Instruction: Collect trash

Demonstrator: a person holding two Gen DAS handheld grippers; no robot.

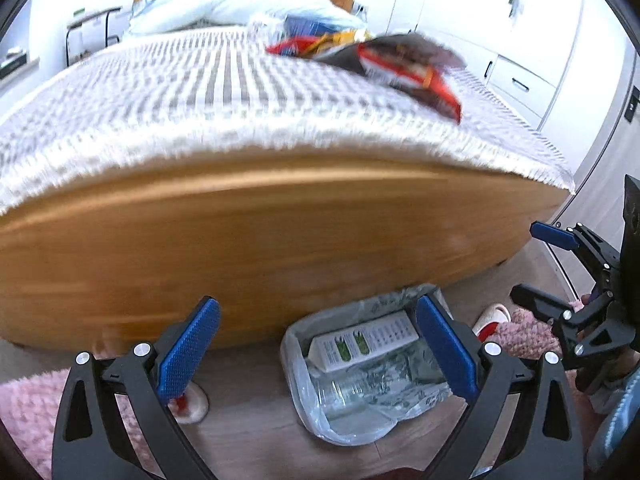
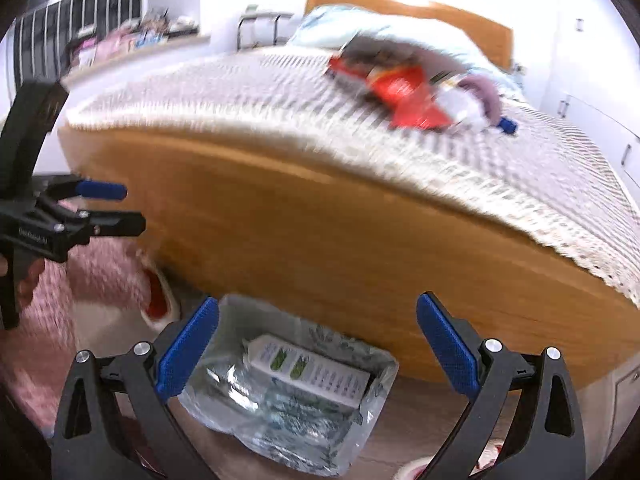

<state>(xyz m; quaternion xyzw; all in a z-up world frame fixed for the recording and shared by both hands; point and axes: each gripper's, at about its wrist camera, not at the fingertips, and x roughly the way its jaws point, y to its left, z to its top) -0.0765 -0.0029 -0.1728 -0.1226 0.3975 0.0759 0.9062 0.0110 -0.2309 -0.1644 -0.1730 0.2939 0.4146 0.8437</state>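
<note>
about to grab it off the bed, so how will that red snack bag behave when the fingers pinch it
The red snack bag looks like thin, crinkled film lying nearly flat on the bedspread, so it will probably flop and crumple rather than stay stiff. It seems close to empty, so likely very light. Its glossy surface may slip; pinching an edge seems safest.

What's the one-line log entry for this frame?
left gripper: open, empty | right gripper: open, empty | bin: carton inside | wrappers: on bed

Red snack wrappers [image 1: 404, 68] on bed; lined bin [image 1: 304, 392] holds carton [image 1: 364, 344].
</note>
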